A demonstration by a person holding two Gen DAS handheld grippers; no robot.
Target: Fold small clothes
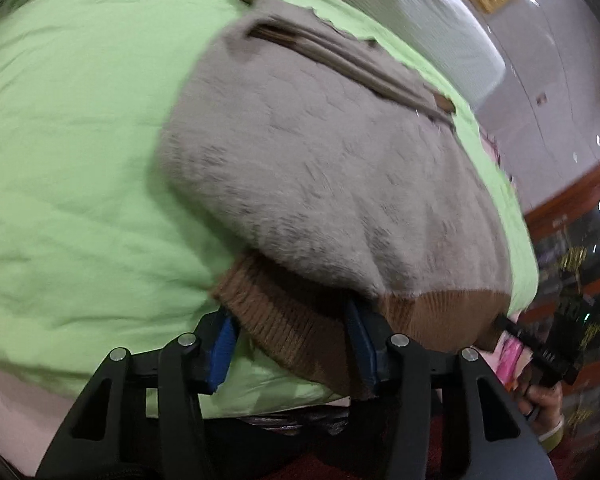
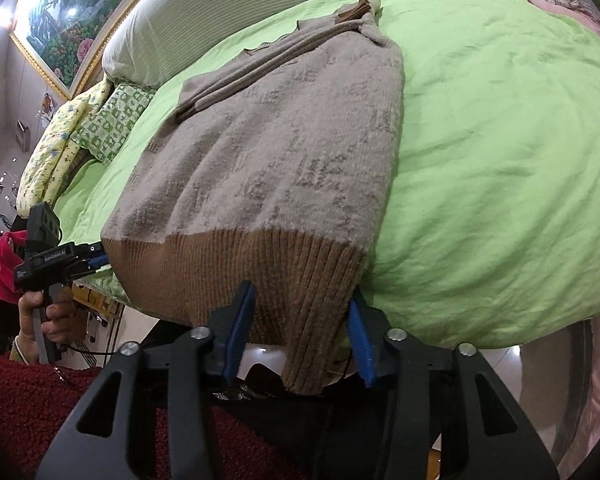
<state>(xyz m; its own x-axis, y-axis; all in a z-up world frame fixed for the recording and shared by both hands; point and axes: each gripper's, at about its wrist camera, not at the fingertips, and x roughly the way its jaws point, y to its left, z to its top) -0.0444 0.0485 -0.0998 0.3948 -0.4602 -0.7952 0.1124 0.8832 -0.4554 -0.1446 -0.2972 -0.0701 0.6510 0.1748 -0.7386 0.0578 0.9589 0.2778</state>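
Fingers of our left gripper point(image 1: 292, 344) stand apart around the brown ribbed hem point(image 1: 284, 316) at one near corner of the sweater point(image 1: 320, 168); whether they press it we cannot tell. Our right gripper point(image 2: 300, 328) likewise has its fingers apart, the hem's other corner hanging between them. Beyond, we see the grey fuzzy sweater lying flat on the green bed cover point(image 2: 500, 140), hem over the bed's near edge, neck toward the far pillows point(image 2: 112, 120).
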